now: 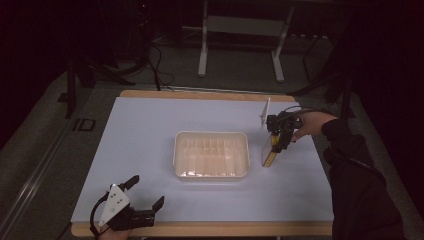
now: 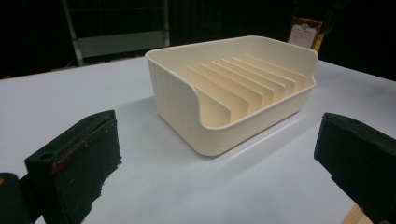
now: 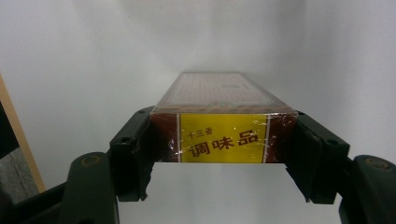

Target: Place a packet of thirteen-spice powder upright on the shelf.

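We see the right claw (image 1: 276, 142) clamped on a seasoning box (image 3: 223, 119) (just right of the cream rack (image 1: 211, 155)); the left claw (image 1: 145, 192) rests wide open, empty, on the desk (image 1: 145, 125).

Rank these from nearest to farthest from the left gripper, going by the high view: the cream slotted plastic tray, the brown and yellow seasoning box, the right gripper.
From the left gripper, at the table's near left corner:
1. Cream slotted plastic tray, mid-table.
2. Brown and yellow seasoning box, upright, right of the tray.
3. Right gripper, clamped on that box's top; too close to the box to separate.
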The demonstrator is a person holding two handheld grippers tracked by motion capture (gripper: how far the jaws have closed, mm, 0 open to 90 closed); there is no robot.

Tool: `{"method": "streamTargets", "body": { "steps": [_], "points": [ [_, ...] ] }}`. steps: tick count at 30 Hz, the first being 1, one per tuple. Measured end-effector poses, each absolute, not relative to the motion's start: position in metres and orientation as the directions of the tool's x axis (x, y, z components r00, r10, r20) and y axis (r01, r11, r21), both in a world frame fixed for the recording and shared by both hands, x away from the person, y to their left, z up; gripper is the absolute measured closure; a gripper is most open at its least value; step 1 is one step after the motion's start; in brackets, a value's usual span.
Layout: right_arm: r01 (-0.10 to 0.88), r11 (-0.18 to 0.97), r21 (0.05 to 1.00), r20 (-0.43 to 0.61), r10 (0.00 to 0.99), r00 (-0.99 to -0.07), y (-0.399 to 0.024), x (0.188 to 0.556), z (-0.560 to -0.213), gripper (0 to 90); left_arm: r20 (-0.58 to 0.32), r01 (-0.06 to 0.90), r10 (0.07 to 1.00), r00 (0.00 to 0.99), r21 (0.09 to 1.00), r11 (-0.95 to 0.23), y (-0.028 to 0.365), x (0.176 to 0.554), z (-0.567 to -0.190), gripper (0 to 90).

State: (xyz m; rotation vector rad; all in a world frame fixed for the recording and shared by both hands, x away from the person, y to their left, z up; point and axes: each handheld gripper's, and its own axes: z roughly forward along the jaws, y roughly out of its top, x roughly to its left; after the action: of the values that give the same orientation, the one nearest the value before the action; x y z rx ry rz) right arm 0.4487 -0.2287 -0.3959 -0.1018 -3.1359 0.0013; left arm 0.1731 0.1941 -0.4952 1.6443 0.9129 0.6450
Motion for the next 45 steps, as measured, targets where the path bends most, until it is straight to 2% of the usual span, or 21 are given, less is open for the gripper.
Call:
{"method": "streamTargets", "body": {
  "steps": [15,25,35,45],
  "points": [
    [-0.013,0.998,0.063,0.005,-0.013,-1.000,-0.229,0.430,-0.370,31.8,-0.034,0.233,0.823,0.566,0.965,-0.120,0.192,0.174,-0.495,0.4],
    [-0.012,0.996,0.090,-0.007,-0.012,-1.000,-0.224,0.419,-0.346,31.9,-0.021,0.222,0.812,0.584,0.966,-0.135,0.189,0.173,-0.493,0.4],
    [0.006,0.997,0.075,-0.020,0.007,-1.000,-0.215,0.411,-0.323,31.9,-0.022,0.219,0.808,0.588,0.967,-0.133,0.188,0.175,-0.493,0.4],
    [-0.023,0.996,0.088,-0.044,-0.019,-0.999,-0.201,0.404,-0.298,31.9,-0.021,0.216,0.807,0.590,0.967,-0.132,0.188,0.174,-0.493,0.4]
  ]
}}
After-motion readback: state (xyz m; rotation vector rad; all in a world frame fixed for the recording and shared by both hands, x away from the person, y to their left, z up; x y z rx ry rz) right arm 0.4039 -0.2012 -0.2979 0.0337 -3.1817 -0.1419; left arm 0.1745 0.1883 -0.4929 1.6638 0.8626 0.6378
